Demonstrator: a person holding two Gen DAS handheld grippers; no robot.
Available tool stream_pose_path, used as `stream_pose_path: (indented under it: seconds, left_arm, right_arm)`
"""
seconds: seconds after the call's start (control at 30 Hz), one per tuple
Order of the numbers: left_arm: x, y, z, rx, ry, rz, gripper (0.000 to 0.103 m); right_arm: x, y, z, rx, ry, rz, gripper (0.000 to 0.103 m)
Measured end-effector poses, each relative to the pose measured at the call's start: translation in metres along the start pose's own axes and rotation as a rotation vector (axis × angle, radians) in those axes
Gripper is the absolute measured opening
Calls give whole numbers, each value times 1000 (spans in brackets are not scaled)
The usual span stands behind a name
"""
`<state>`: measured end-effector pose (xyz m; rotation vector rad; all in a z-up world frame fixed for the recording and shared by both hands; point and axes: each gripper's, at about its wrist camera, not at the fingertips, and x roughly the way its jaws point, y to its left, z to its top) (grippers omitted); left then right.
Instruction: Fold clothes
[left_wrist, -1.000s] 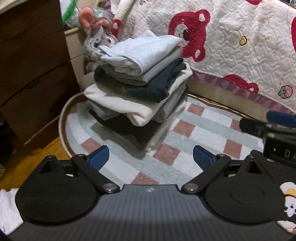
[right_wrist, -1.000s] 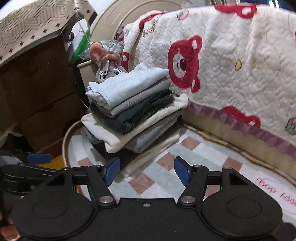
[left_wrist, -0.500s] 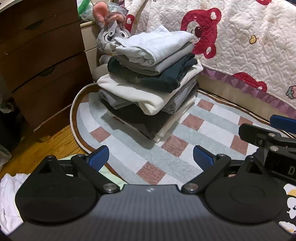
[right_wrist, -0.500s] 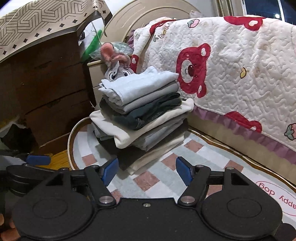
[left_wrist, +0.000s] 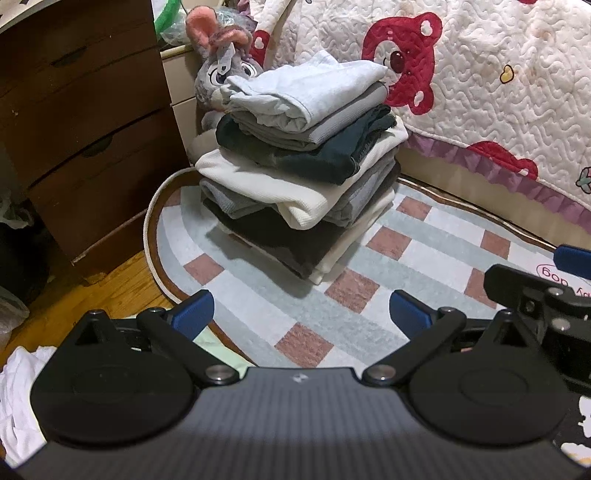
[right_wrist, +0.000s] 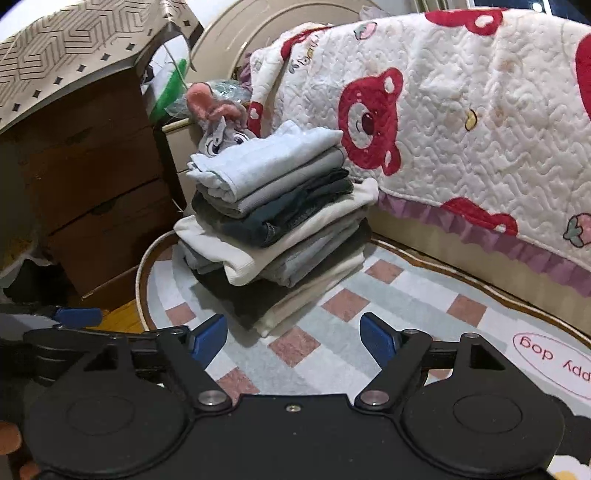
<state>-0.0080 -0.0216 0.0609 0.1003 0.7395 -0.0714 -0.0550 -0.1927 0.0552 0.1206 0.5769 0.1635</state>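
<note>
Left wrist view: left tool (left_wrist: 300, 312) & right tool (right_wrist: 294, 334) both hanging apart, empty, facing folded clothes stack (left_wrist: 301, 166) sitting on rug (left_wrist: 258, 306), prob. between garments.

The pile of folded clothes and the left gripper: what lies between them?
Only bare checked rug, in the left wrist view, between the pile and the open left gripper.

Left claw (left_wrist: 301, 312), right claw (right_wrist: 294, 334): agape, empty.

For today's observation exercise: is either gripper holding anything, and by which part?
Nothing is held. The left gripper and right gripper are both open and empty, short of the stack of clothes.
</note>
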Motion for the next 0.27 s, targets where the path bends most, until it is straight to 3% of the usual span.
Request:
stream_pose_path:
  seconds: [0.27]
  left_arm:
    - [0, 0, -2, -10, 13, 12, 103]
  right_arm:
    - [-4, 0, -2, 2, 0, 2, 82]
